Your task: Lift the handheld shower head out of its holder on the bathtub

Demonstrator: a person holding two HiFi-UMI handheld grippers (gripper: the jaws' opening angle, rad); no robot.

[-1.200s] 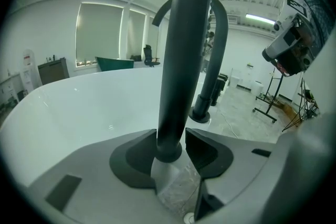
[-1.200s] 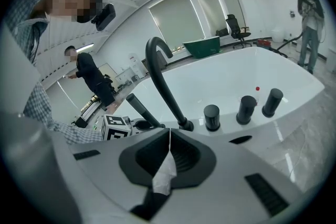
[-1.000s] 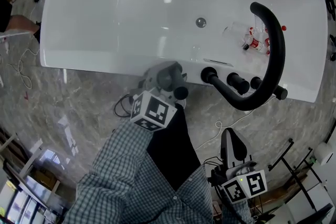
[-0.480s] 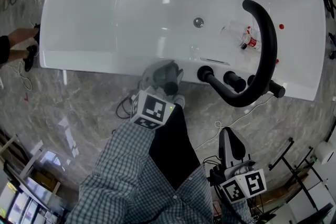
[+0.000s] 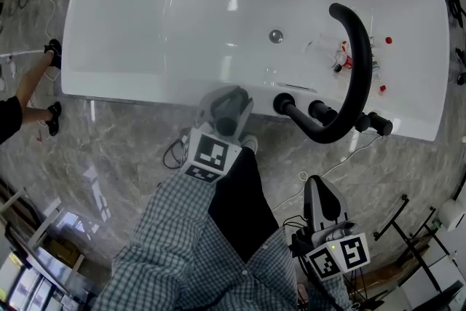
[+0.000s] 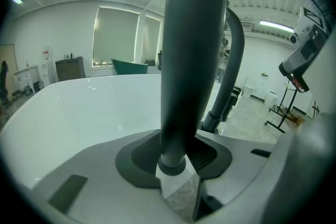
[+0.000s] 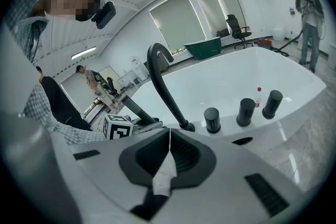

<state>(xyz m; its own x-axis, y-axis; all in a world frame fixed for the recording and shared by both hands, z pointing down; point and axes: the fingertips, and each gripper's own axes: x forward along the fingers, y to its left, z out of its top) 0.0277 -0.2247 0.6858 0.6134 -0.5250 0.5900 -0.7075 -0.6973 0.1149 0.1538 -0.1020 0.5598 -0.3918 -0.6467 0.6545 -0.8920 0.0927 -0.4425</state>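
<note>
Bathtub (image 5: 145, 25): upright shower head (image 6: 190, 60); left hand-held gripper (image 5: 227, 107) just closing, gripping it; right hand-held gripper (image 7: 169, 136) clenched.

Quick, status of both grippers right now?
Left gripper: jaws have just been closing, now gripping the shower head by its handle.
Right gripper: jaws shut, nothing between them.

shower head (image 6: 191, 50) cut off at top edge, holder hidden under left tongs (image 5: 231, 100)
</note>
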